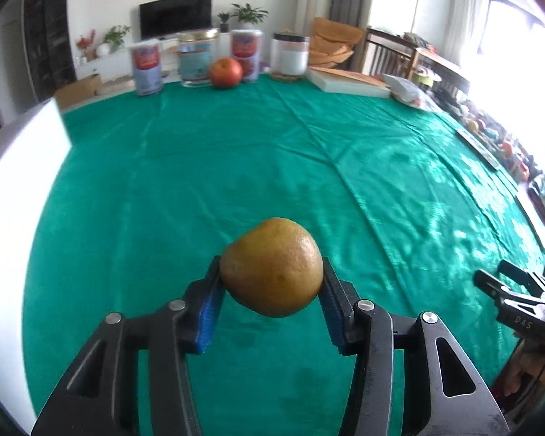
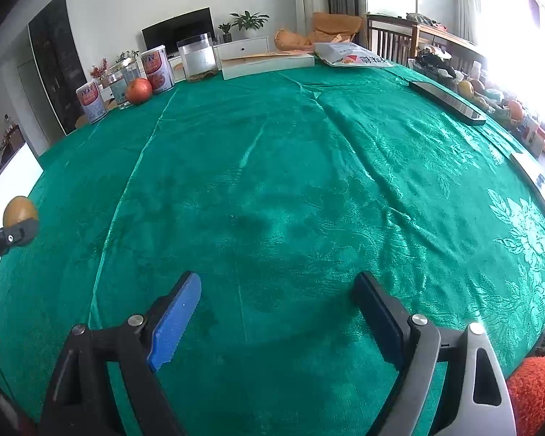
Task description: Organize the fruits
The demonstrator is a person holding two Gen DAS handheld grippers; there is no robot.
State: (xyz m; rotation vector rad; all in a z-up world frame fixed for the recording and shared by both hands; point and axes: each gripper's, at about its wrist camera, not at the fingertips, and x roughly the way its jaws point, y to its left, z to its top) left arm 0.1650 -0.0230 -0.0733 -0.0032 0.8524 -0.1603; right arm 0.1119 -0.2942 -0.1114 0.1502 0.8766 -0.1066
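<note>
My left gripper (image 1: pixel 271 272) is shut on a yellow-brown pear (image 1: pixel 272 267) and holds it above the green tablecloth (image 1: pixel 200 167). The pear also shows at the far left of the right wrist view (image 2: pixel 19 210), held by the left gripper (image 2: pixel 16 230). A red apple (image 1: pixel 226 72) sits at the far edge among the cans; it also shows in the right wrist view (image 2: pixel 138 91). My right gripper (image 2: pixel 278 285) is open and empty, low over the cloth near the front edge. It shows at the right edge of the left wrist view (image 1: pixel 490 272).
Cans (image 1: pixel 147 69) and jars (image 1: pixel 290 56) line the far edge. A flat white box (image 2: pixel 269 63), a white bag (image 2: pixel 352 56) and a dark phone (image 2: pixel 447 103) lie far right. A white board (image 1: pixel 14 189) stands at the left. Mixed fruit (image 2: pixel 490 94) lies beyond the right edge.
</note>
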